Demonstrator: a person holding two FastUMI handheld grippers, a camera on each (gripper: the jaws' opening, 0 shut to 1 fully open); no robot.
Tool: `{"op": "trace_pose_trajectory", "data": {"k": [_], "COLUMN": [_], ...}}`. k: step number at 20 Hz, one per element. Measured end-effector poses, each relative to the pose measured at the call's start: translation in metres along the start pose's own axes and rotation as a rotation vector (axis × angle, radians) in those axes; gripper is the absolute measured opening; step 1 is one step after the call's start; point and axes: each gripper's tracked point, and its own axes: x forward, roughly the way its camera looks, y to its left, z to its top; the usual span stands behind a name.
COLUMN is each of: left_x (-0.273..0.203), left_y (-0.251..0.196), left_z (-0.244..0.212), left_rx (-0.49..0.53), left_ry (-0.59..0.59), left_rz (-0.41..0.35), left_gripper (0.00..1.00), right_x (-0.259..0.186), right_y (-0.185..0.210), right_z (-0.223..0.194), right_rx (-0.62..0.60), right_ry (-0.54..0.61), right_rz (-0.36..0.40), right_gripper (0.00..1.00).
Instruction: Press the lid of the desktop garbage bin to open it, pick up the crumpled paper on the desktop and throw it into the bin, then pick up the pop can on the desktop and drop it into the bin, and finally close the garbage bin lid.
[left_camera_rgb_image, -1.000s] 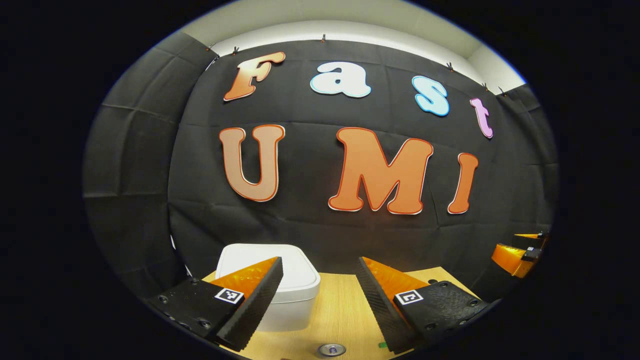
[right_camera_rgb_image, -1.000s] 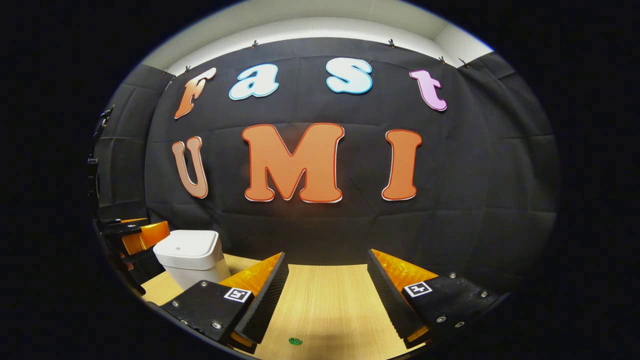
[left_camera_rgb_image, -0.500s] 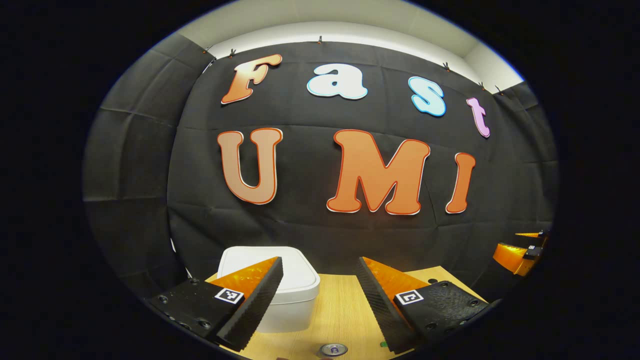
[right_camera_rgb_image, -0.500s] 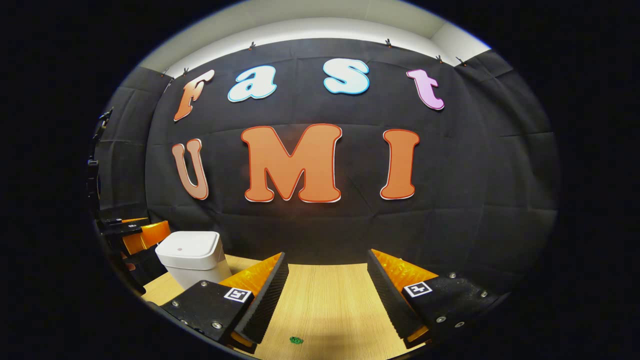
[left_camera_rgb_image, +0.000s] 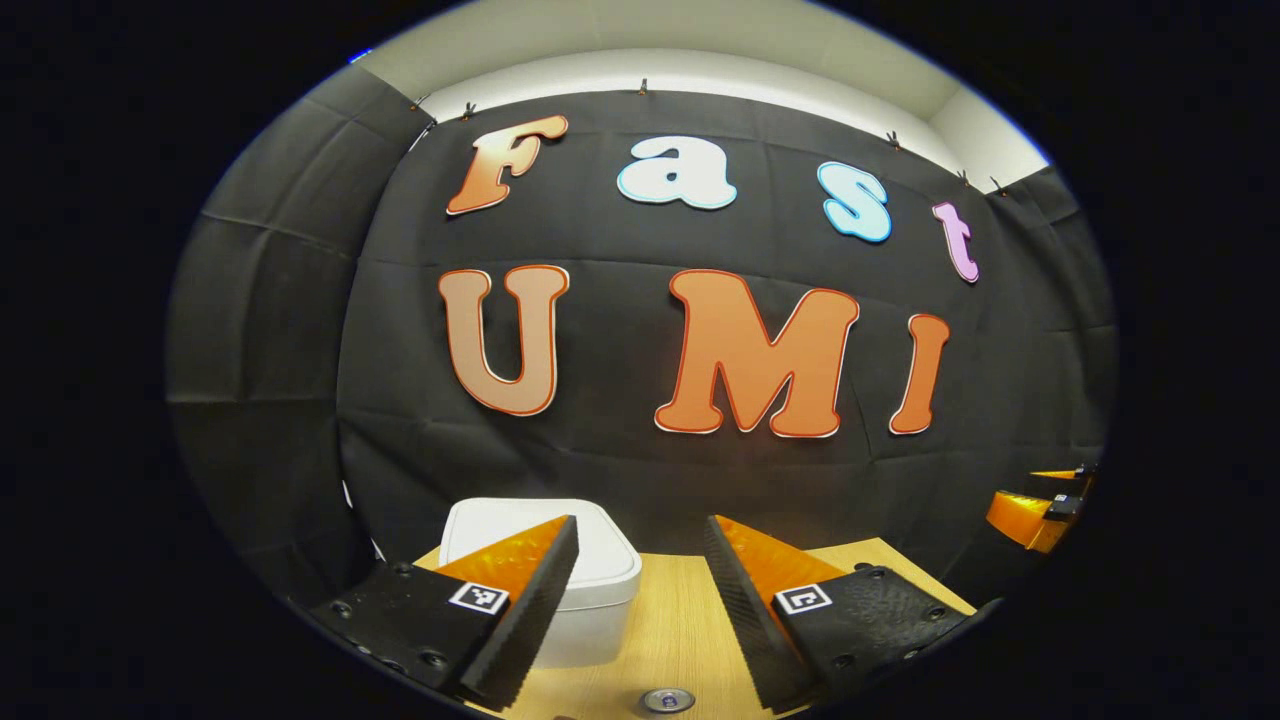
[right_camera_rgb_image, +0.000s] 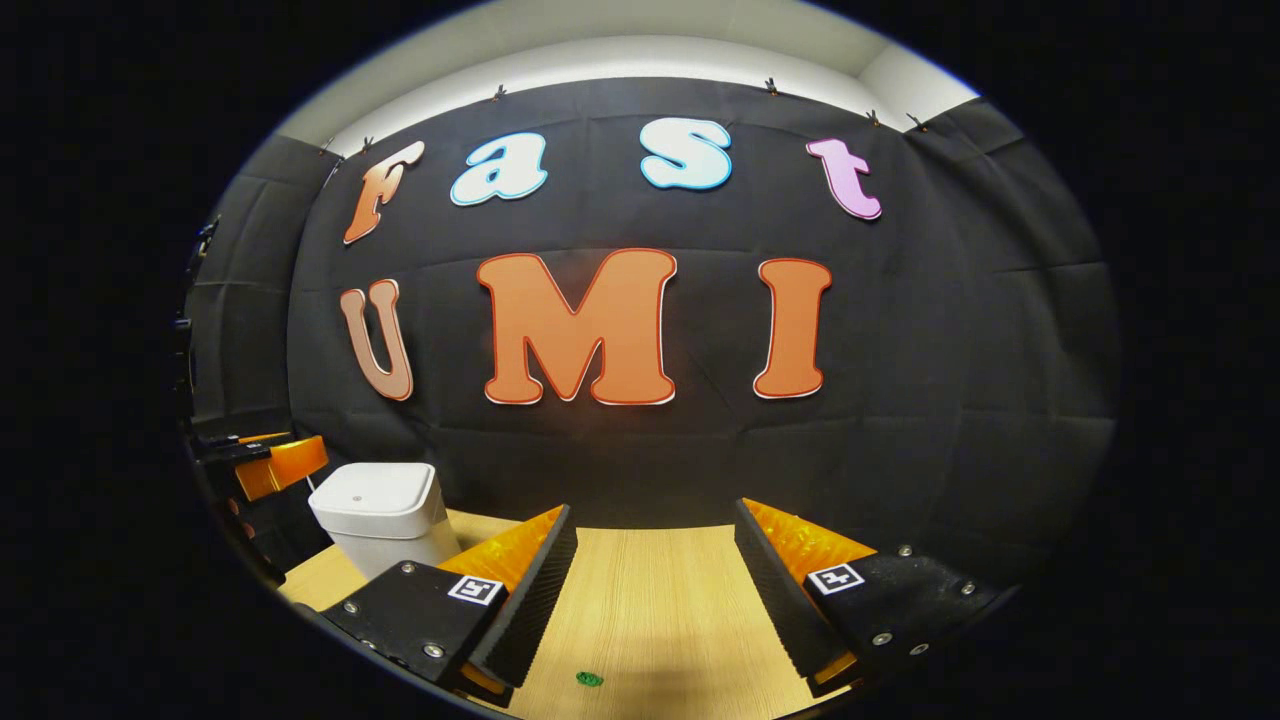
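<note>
**Bin lid closed, left gripper the nearer one**

In the left gripper view the white garbage bin (left_camera_rgb_image: 590, 590) sits in the lower centre-left of the frame, partly behind the left finger of the left gripper (left_camera_rgb_image: 640, 610). The fingers are spread with nothing between them, above the wooden desktop (left_camera_rgb_image: 680, 630). The lid (left_camera_rgb_image: 610, 545) looks flat and shut, just ahead and a little left of the fingertips. In the right gripper view the same bin stands at the lower left, well apart from the right gripper (right_camera_rgb_image: 655, 590), whose fingers are also spread and empty. The left gripper, seen there at the far left edge, is close beside the bin. Judged from this, the press on the lid falls to the left gripper, moving forward and slightly left. A small round metal disc (left_camera_rgb_image: 668, 699) lies at the bottom edge of the left gripper view; I cannot tell whether it is the can's top.
</note>
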Motion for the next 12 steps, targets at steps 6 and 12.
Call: {"op": "trace_pose_trajectory", "data": {"k": [6, 12], "left_x": [-0.003, -0.003], "left_y": [0.01, 0.031], "left_z": [-0.003, -0.013], "left_rx": [-0.012, -0.02], "left_ry": [0.003, 0.039], "left_rz": [0.03, 0.06], "left_gripper": [0.31, 0.0], "right_x": [-0.002, -0.003], "right_y": [0.002, 0.001], "right_z": [0.001, -0.002], "right_rx": [-0.003, -0.002], "right_ry": [0.0, 0.01], "right_rz": [0.007, 0.004], "right_gripper": [1.0, 0.95]}}
